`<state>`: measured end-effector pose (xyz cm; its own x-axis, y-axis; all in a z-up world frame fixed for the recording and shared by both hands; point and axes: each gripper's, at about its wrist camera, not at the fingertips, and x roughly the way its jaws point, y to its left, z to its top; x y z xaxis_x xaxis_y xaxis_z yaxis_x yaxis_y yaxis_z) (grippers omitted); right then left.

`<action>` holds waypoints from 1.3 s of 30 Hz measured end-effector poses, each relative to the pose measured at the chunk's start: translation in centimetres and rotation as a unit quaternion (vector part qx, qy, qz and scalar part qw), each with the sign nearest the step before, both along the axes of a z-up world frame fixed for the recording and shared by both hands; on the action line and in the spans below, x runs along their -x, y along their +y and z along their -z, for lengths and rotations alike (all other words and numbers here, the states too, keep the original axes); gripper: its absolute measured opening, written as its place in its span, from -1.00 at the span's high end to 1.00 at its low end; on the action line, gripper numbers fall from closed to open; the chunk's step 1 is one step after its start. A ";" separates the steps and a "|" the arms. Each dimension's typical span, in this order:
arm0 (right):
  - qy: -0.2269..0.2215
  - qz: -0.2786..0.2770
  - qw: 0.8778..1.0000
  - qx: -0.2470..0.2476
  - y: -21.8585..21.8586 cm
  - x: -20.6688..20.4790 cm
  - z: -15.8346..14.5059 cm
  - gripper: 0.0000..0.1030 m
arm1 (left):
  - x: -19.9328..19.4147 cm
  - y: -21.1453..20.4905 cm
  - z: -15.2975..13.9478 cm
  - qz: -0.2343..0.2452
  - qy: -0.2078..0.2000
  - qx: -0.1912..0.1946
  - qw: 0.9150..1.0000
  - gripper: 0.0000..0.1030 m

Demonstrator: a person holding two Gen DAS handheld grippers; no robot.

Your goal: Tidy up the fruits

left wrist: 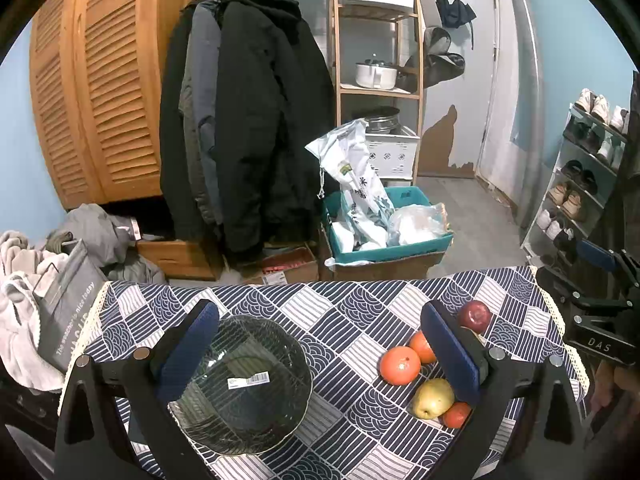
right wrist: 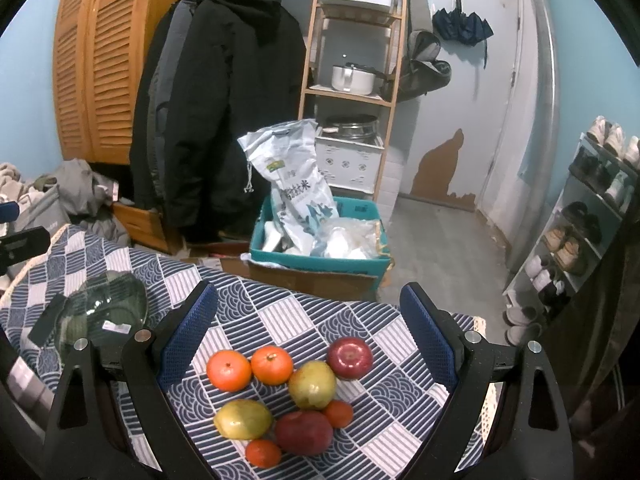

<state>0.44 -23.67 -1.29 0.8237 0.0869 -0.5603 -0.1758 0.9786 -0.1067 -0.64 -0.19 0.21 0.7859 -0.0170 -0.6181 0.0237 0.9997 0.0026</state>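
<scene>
A clear glass bowl (left wrist: 244, 388) with a barcode sticker sits empty on the patterned tablecloth (left wrist: 340, 320); my left gripper (left wrist: 320, 344) hovers open above the cloth, its left finger over the bowl's rim. Right of it lie an orange (left wrist: 400, 365), a yellow pear (left wrist: 432, 398) and a red apple (left wrist: 474, 315). In the right wrist view my right gripper (right wrist: 308, 332) stands open over a cluster of fruit: two oranges (right wrist: 229, 370), a red apple (right wrist: 350, 357), a pear (right wrist: 312, 385), a yellow-green mango (right wrist: 243, 419), a dark red fruit (right wrist: 303, 433) and small tangerines (right wrist: 263, 453). The bowl (right wrist: 104, 312) lies far left.
The table's far edge (right wrist: 304, 292) drops to a floor crowded with a teal crate (right wrist: 320, 256) on cardboard boxes, hanging coats (left wrist: 240, 120) and a wooden shelf (left wrist: 376, 80). A shoe rack (right wrist: 580, 232) stands at the right, laundry (left wrist: 24, 280) at the left.
</scene>
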 end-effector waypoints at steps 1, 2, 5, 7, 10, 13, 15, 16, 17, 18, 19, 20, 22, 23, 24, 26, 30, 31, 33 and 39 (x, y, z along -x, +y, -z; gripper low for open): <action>0.000 0.000 1.000 0.000 0.0 0.0 0.0 -0.77 | 0.0 0.1 -0.1 0.000 0.000 0.000 1.000 -0.98; 0.001 0.000 1.000 0.000 0.1 0.1 0.1 -0.77 | 0.0 0.0 0.0 0.000 0.000 0.000 1.000 -0.98; 0.000 0.000 1.000 0.001 0.1 0.1 0.1 -0.77 | 0.1 0.0 0.0 0.000 0.001 0.000 1.000 -0.98; 0.000 0.000 1.000 0.000 0.1 0.0 0.1 -0.77 | 0.1 0.0 0.0 0.000 0.001 0.000 1.000 -0.98; 0.000 0.000 1.000 0.000 0.1 0.0 0.1 -0.77 | 0.0 0.0 0.1 0.000 0.000 0.000 1.000 -0.98; 0.001 0.001 1.000 0.000 0.1 0.0 0.1 -0.77 | 0.0 0.0 0.1 0.000 0.000 0.000 1.000 -0.98; 0.000 0.001 1.000 0.000 0.1 0.0 0.1 -0.77 | 0.1 0.0 0.1 0.000 0.000 0.000 1.000 -0.98; 0.001 0.001 1.000 0.000 0.1 -0.1 0.1 -0.77 | 0.1 0.0 0.1 0.000 -0.001 -0.001 1.000 -0.98; 0.001 0.001 1.000 0.001 0.1 -0.1 0.1 -0.77 | 0.1 0.0 0.1 0.000 0.000 -0.001 1.000 -0.98; 0.001 0.001 1.000 0.001 0.1 -0.1 0.0 -0.77 | 0.0 0.0 0.1 0.000 0.000 0.000 1.000 -0.98; 0.001 0.001 1.000 0.001 0.1 -0.1 0.1 -0.77 | 0.0 0.0 0.0 0.000 0.000 0.000 1.000 -0.98; 0.001 0.001 1.000 0.000 0.1 0.0 0.1 -0.77 | 0.0 0.0 0.0 0.000 0.000 0.000 1.000 -0.98; 0.001 0.001 1.000 0.000 0.1 -0.1 0.0 -0.77 | 0.0 0.0 0.0 0.000 0.000 0.000 1.000 -0.98; 0.001 0.001 1.000 0.000 0.1 -0.1 0.0 -0.77 | 0.0 0.0 0.0 0.000 0.000 0.000 1.000 -0.98; 0.001 0.001 1.000 0.001 0.1 -0.1 0.0 -0.77 | 0.0 0.0 0.1 0.000 0.000 0.000 1.000 -0.98; 0.002 0.001 1.000 0.001 0.1 -0.1 0.1 -0.77 | 0.0 0.0 0.1 0.000 0.000 0.000 1.000 -0.98; 0.002 0.000 1.000 0.001 0.2 -0.1 0.1 -0.77 | -0.1 0.0 0.1 0.000 0.001 0.000 1.000 -0.98; 0.002 0.000 1.000 0.001 0.1 -0.1 0.0 -0.77 | -0.1 0.0 0.1 0.000 0.001 0.000 1.000 -0.98; 0.002 0.000 1.000 0.000 0.1 -0.1 0.0 -0.77 | -0.1 0.0 0.0 0.000 0.001 0.000 1.000 -0.98; 0.002 0.000 1.000 0.001 0.1 -0.2 0.0 -0.77 | -0.1 0.0 0.0 0.000 0.000 0.001 1.000 -0.98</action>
